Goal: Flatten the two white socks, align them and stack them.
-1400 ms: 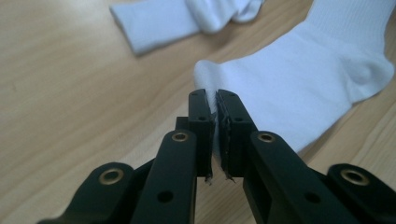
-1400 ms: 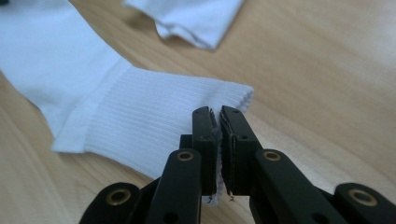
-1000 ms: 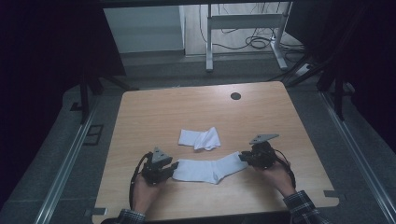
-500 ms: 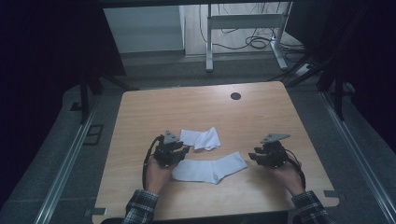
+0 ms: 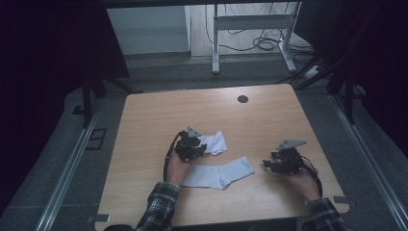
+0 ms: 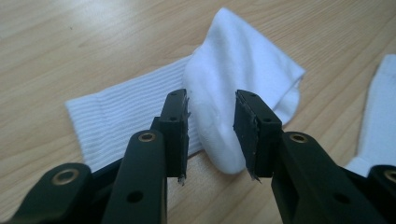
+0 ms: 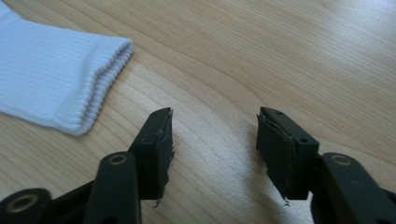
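Both socks are white: the folded sock (image 5: 213, 142) near the tabletop's middle and the flat sock (image 5: 219, 173) toward the near edge, each with a fine ribbed pattern at the cuff, plain in the left gripper view (image 6: 126, 119) and the right gripper view (image 7: 56, 74). The table (image 5: 288, 120) is pale wood with streaky grain, a dark round spot (image 5: 243, 99) near its far edge. The left gripper (image 5: 192, 147) and right gripper (image 5: 281, 162) are black, each topped by a grey plate. The sleeves (image 5: 156, 207) are dark plaid.
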Tool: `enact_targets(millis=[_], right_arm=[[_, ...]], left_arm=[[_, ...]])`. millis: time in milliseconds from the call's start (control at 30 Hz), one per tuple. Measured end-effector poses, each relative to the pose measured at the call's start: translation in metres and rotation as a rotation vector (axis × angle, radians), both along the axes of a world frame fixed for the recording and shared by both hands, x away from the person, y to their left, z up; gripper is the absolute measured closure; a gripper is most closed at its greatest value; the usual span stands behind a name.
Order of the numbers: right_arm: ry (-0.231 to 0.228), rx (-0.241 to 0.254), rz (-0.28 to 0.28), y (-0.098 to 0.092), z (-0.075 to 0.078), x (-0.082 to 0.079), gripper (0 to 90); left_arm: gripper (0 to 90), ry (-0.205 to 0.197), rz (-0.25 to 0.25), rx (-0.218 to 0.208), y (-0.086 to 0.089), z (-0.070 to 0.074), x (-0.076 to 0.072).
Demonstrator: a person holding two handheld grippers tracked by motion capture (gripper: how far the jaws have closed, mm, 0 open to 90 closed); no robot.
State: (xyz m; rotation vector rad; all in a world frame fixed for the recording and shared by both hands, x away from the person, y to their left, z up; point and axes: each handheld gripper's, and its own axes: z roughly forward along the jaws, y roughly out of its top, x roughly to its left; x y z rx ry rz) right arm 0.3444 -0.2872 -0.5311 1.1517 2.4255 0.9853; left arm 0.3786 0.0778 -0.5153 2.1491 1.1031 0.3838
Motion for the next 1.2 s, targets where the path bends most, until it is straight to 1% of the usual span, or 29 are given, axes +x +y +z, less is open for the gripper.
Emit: enact_targets(millis=[100,167,233,300,367,433,500,533,700,767,933,1033,1100,1200], right_arm=[[-0.025,0.006,0.018,-0.002,-0.003,0.000,36.5],[-0.032,0.004,0.020,-0.001,-0.004,0.000,34.5],[-0.036,0.000,0.019,0.001,-0.005,-0.001,31.7],[-0.039,-0.001,0.018,0.002,-0.005,-0.002,30.2],[-0.043,0.002,0.017,0.002,-0.006,-0.002,30.0],[-0.045,0.002,0.016,0.002,-0.006,-0.002,30.0],[-0.044,0.002,0.013,0.002,-0.006,-0.002,29.9],[-0.044,0.001,0.012,0.003,-0.006,-0.002,29.8],[-0.043,-0.001,0.008,0.003,-0.006,-0.002,29.7],[-0.044,-0.003,0.007,0.003,-0.006,-0.002,29.7],[-0.044,-0.002,0.006,0.003,-0.006,-0.002,29.7],[-0.044,-0.002,0.005,0.003,-0.006,-0.002,29.7],[-0.045,-0.002,0.005,0.003,-0.006,-0.002,29.8],[-0.044,-0.001,0.005,0.003,-0.006,-0.002,29.7]], left_arm=[[65.0,0.016,0.007,0.019,-0.002,-0.006,0.003],[65.7,0.019,0.009,0.026,-0.002,-0.009,0.003],[72.2,0.018,0.009,0.029,-0.002,-0.010,0.003],[79.6,0.023,0.003,0.024,-0.002,-0.009,0.004],[84.8,0.024,-0.003,0.020,-0.003,-0.007,0.004],[85.4,0.022,-0.003,0.002,-0.004,-0.002,0.005],[85.6,0.015,-0.008,-0.025,-0.006,0.005,0.006],[85.6,0.011,-0.008,-0.039,-0.008,0.010,0.007],[85.7,-0.032,-0.031,-0.070,-0.019,0.037,0.011],[85.8,-0.047,-0.046,-0.083,-0.027,0.049,0.013],[86.0,-0.100,-0.086,-0.120,-0.046,0.082,0.015],[86.0,-0.144,-0.108,-0.129,-0.055,0.105,0.014],[86.0,-0.181,-0.113,-0.152,-0.060,0.123,0.012],[86.1,-0.244,-0.122,-0.190,-0.059,0.153,0.006]])
